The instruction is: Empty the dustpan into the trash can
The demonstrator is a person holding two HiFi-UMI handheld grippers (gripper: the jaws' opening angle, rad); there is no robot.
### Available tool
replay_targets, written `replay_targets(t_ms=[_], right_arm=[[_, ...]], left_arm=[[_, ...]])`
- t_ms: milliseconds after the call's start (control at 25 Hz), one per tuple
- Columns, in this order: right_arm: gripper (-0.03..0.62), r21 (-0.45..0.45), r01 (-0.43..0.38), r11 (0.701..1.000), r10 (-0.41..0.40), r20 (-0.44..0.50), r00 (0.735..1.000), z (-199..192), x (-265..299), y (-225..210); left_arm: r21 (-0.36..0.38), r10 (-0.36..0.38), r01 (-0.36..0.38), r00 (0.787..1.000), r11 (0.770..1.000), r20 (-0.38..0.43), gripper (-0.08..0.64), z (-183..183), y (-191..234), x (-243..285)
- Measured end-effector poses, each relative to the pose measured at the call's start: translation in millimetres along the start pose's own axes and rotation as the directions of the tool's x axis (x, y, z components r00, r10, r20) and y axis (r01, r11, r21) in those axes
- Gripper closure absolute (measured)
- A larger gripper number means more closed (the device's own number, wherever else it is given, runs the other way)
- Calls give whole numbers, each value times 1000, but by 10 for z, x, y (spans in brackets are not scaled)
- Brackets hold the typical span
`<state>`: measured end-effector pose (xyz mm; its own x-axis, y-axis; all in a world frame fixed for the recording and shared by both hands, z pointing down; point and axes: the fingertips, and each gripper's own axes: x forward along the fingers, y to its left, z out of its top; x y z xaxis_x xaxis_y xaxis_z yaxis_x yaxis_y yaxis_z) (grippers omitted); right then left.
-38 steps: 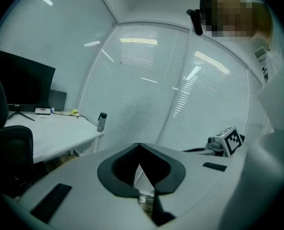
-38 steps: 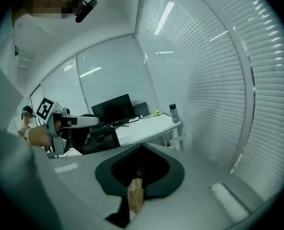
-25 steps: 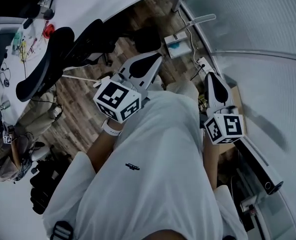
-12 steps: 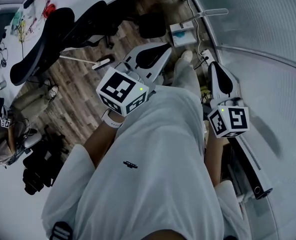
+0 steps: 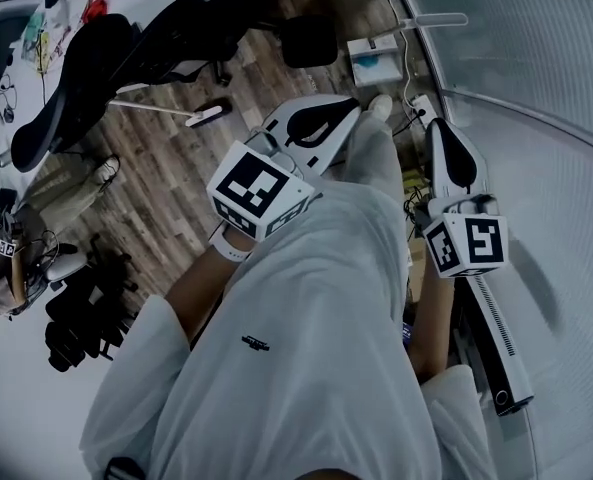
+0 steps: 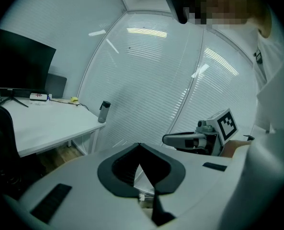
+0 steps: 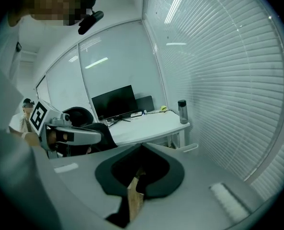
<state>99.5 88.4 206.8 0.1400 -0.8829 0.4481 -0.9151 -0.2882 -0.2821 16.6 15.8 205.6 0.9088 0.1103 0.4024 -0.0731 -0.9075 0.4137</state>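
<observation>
Office chair (image 5: 76,88) crowds the left — blinds wall (image 5: 536,98) hems the right.

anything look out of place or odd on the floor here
A white long-handled brush lies flat on the wood floor beside the office chair, as if dropped. The white dustpan near the glass wall holds something blue, so it looks not yet emptied.
</observation>
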Motion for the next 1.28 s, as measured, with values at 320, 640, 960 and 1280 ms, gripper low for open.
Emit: replay_targets(t_ms=[320,640,960,1280], right_arm=[[580,-77,-46,996,45,-14,999,106,256,-332],[580,-155,-139,978,128,-79,989,87,640,-615],[571,-219,-253,942,226,-141,964,19,1114,-779],[512,-343,-470,814,394,-269,879,-88,1401,-914]], left_arm=[[29,3,-1,999,1000,-54,552,-159,116,416],[-8,62,-63,997,998,-45,552,-328,411,890],[-56,128,-130,991,990,-28,552,-457,794,1217],[-99,199,-205,978,974,-61,552,-703,927,1545]])
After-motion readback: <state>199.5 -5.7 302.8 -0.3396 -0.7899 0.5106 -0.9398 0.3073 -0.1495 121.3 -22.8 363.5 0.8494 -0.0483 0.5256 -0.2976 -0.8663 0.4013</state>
